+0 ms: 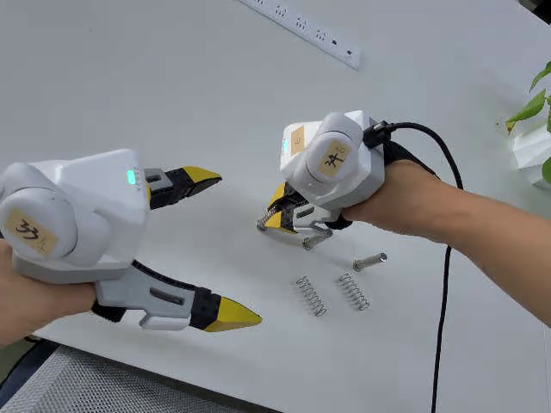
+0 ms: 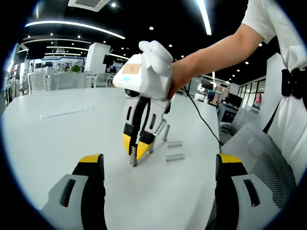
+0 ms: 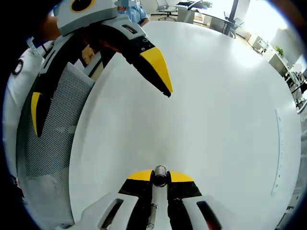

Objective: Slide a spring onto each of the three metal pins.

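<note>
Here, over the near left corner of the table (image 1: 172,77), the left gripper (image 1: 219,245) hovers with its jaws spread wide and nothing between them. Toward the middle, the right gripper (image 1: 277,215) is clamped tight on a pin (image 2: 133,158) with a spring wound round its tip, which points down at the tabletop. To its right, nearer the front edge, two loose springs (image 1: 311,295) lie side by side, and a second pin (image 1: 369,261) lies just beyond them. A plant (image 1: 535,103) stands at the right edge.
</note>
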